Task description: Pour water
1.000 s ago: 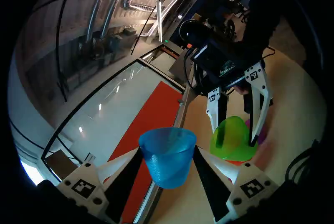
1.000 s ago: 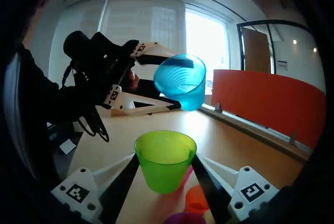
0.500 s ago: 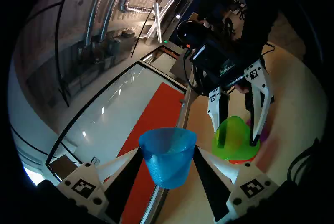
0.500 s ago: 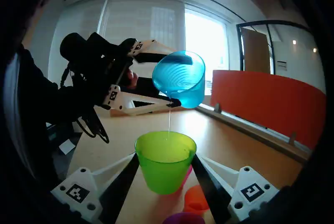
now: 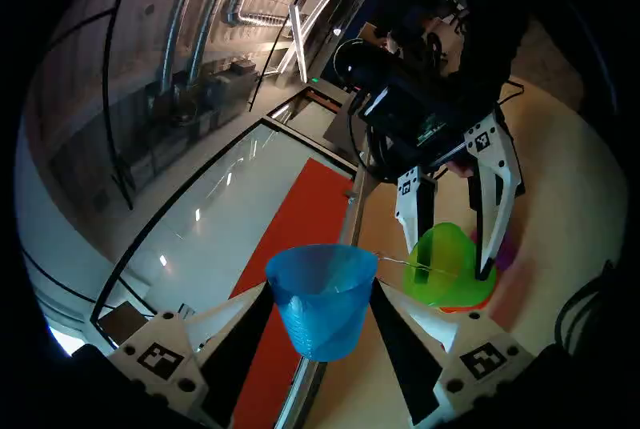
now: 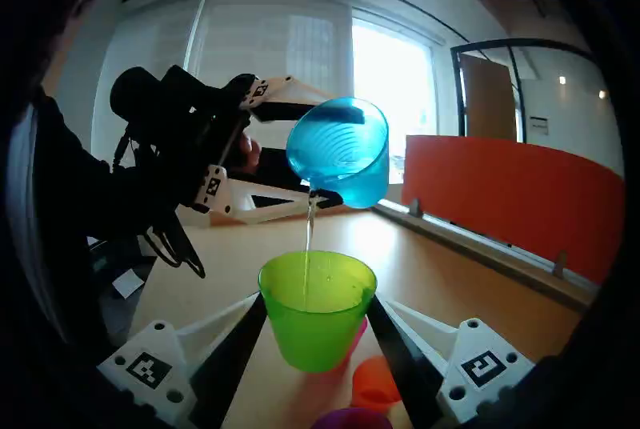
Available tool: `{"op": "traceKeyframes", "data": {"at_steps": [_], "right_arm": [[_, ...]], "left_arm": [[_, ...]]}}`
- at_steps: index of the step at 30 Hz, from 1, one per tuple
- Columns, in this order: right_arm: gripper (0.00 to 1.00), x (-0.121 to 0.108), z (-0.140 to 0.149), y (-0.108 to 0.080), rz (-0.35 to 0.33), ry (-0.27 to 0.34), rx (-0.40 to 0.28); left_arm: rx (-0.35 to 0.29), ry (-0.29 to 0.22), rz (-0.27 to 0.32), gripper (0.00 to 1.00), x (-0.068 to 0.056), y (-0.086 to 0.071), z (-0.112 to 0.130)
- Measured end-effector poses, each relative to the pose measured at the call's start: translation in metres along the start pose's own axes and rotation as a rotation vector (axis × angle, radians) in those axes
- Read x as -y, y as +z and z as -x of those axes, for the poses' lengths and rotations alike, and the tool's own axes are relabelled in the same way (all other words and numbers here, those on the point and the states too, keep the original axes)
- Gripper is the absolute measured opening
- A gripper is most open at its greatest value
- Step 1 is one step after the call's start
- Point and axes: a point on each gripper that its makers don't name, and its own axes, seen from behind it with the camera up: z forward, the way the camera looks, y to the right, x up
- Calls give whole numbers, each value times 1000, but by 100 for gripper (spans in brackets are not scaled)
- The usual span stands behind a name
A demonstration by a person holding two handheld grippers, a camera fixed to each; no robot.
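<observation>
My left gripper (image 5: pixel 322 309) is shut on a blue translucent cup (image 5: pixel 321 298), tipped far over. In the right gripper view that blue cup (image 6: pixel 339 152) hangs tilted above a green cup (image 6: pixel 318 306), and a thin stream of water (image 6: pixel 308 249) runs from its lip into the green one. My right gripper (image 6: pixel 318 325) is shut on the green cup, held upright. In the left gripper view the green cup (image 5: pixel 450 262) sits between the right gripper's white fingers (image 5: pixel 496 197), with a fine water thread reaching it.
An orange cup (image 6: pixel 376 385) and a purple cup (image 6: pixel 356 418) stand on the wooden table (image 6: pixel 448 277) under the green cup. An orange partition (image 6: pixel 512 197) runs along the table's far side. A person's dark sleeve (image 6: pixel 72 189) holds the left gripper.
The blue cup has tipped further over the green cup. The water has grown from nothing, to a thin trickle, to a steadier stream into the green cup.
</observation>
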Motion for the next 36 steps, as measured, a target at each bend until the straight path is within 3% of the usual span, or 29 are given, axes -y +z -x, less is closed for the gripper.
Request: {"op": "traceKeyframes", "data": {"at_steps": [36], "right_arm": [[88, -1, -4, -3, 6, -12, -8]], "left_arm": [[-4, 40, -3, 83, 4, -1, -9]]}}
